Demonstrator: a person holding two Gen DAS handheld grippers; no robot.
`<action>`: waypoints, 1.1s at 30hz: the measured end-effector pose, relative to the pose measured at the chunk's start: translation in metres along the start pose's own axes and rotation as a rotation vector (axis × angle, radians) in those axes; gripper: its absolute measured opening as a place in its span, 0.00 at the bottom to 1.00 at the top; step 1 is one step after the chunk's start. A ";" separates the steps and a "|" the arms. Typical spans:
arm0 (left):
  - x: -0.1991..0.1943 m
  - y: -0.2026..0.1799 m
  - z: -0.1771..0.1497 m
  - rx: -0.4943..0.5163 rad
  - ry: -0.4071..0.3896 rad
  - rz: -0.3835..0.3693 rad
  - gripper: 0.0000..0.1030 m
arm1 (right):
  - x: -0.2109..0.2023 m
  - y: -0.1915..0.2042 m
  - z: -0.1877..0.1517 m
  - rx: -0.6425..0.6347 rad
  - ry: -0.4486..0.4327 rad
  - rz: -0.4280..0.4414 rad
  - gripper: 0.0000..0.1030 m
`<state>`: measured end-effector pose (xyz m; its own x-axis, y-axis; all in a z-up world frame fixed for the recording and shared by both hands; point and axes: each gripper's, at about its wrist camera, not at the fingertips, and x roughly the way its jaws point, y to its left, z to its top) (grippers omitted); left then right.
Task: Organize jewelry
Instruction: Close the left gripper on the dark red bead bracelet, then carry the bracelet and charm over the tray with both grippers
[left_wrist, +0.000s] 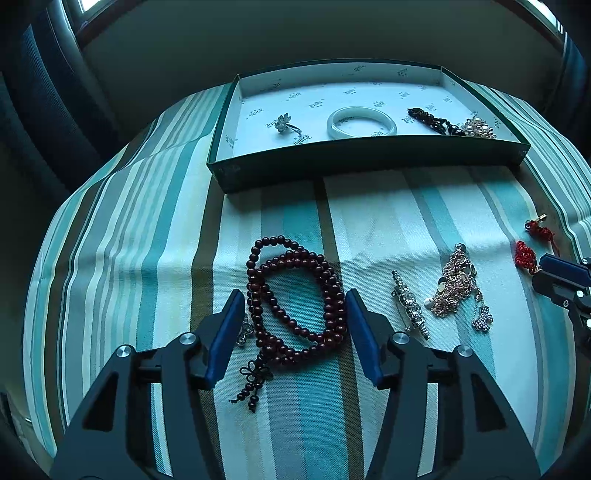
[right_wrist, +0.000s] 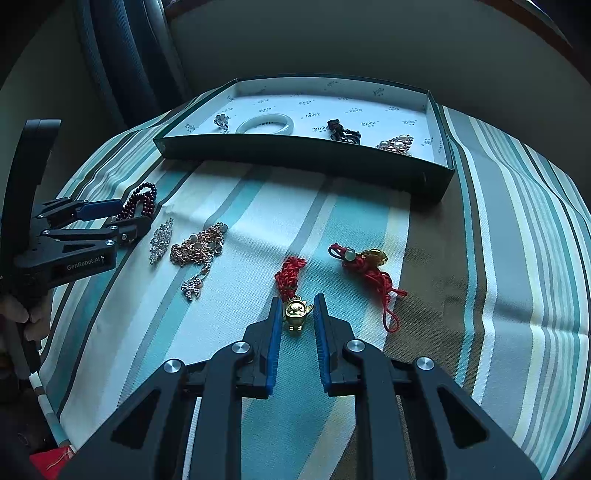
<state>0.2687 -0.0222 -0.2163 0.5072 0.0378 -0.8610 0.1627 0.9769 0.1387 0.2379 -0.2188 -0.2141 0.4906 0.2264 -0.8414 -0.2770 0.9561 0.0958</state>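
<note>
On a striped worktop (left_wrist: 369, 221), the left claw (left_wrist: 295, 299) spreads wide around a dark red bead necklace (left_wrist: 295, 295). The right claw (right_wrist: 295, 306) is narrowed around a gold charm (right_wrist: 296, 314) on red cord, though contact is unclear. A green tray (left_wrist: 362, 155) beyond holds a white bangle (left_wrist: 360, 123).

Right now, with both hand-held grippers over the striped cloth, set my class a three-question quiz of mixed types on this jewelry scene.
1. True or false: the white bangle lies inside the green box.
2. Multiple choice: the left hand-held gripper is open around which item? A) the dark red bead strand B) the rhinestone clip C) the rose-gold chain
3. Fill in: between the fingers of the right hand-held gripper sits a small ____-coloured charm on a red knotted cord.

Key: 1 true; 2 A; 3 gold.
</note>
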 end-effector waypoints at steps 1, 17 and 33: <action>0.000 0.001 0.000 -0.003 0.001 -0.004 0.56 | 0.000 0.000 0.000 0.000 0.001 0.000 0.17; -0.002 -0.009 0.000 0.050 -0.019 -0.055 0.21 | 0.001 0.000 -0.001 0.000 0.001 0.001 0.17; -0.002 -0.013 0.001 0.095 -0.033 -0.043 0.11 | 0.001 0.000 -0.001 -0.003 0.000 -0.001 0.17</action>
<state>0.2665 -0.0352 -0.2162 0.5257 -0.0124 -0.8506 0.2639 0.9529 0.1492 0.2374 -0.2186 -0.2154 0.4908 0.2252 -0.8417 -0.2785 0.9559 0.0934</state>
